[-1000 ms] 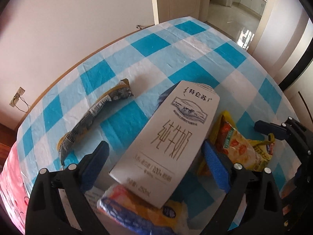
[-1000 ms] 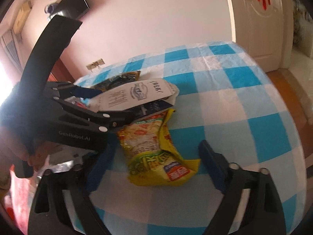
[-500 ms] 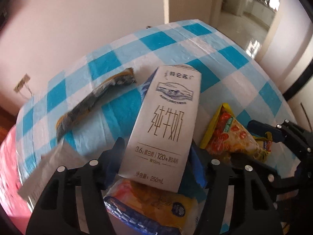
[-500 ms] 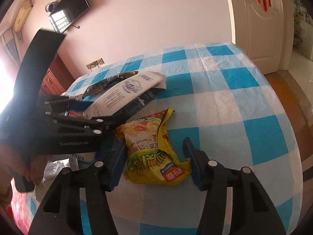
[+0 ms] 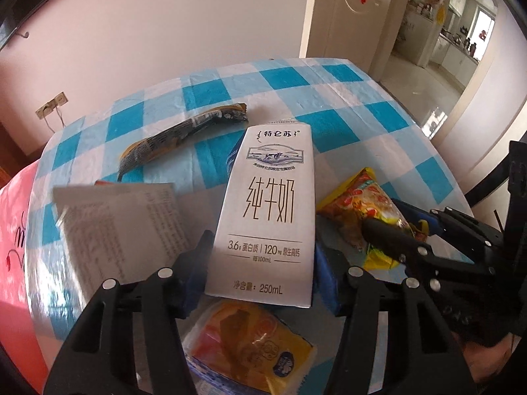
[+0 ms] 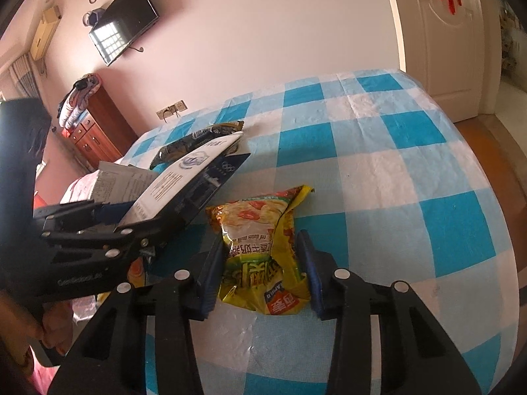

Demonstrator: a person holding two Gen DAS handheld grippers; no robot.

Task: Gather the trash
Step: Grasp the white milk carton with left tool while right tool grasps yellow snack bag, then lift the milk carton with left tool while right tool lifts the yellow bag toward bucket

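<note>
Altogether five pieces of trash show: one milk carton point(image 5: 268, 217), one yellow snack bag point(image 6: 263, 247), one dark flattened wrapper point(image 5: 179, 138), one orange packet point(image 5: 250, 345) at lower centre, one printed paper point(image 5: 122, 217) at left. Left gripper point(image 5: 260, 283) is closing with its pads on the carton's base. Right gripper point(image 6: 260, 273) is closing, its pads pinching the crumpled bag. Checked tablecloth point(image 6: 411, 171) lies open at right, up to its edge.

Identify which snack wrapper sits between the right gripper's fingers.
The yellow noodle packet, crumpled between the closing right gripper. The dark wrapper lies farther back; the orange-and-yellow one lies under the milk carton.
</note>
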